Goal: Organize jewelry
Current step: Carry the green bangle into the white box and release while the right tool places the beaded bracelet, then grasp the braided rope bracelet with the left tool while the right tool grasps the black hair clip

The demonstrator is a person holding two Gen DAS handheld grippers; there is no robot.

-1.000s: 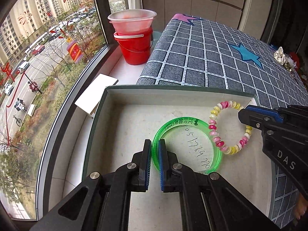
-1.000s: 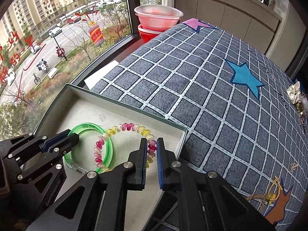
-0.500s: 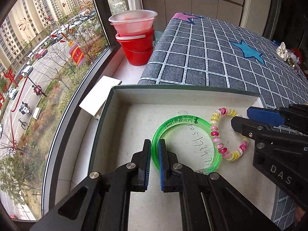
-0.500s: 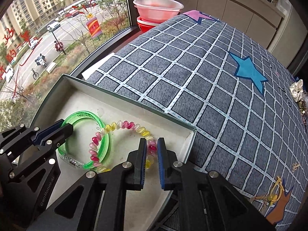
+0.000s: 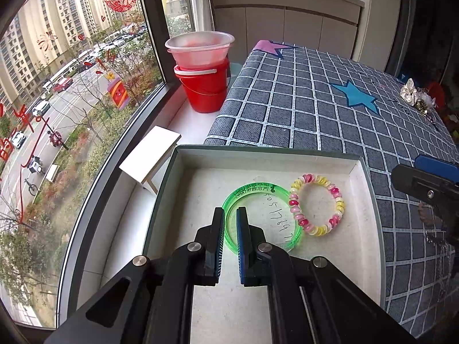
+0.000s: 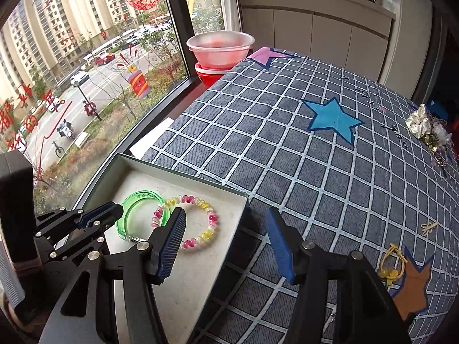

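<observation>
A: What are my jaws doing?

B: My left gripper [image 5: 230, 218] is closed with nothing between its jaws, poised above the near rim of the green bangle [image 5: 262, 215]. My right gripper [image 6: 225, 236] has its jaws opening, nothing between them, straddling the box's [image 6: 183, 175] right wall.

A: Where is the jewelry?

B: The bangle and the pink-and-yellow beaded bracelet [image 5: 317, 205] lie touching in the shallow box, just ahead of my left jaws. The box sits on a checked bed [image 6: 301, 172].
</observation>
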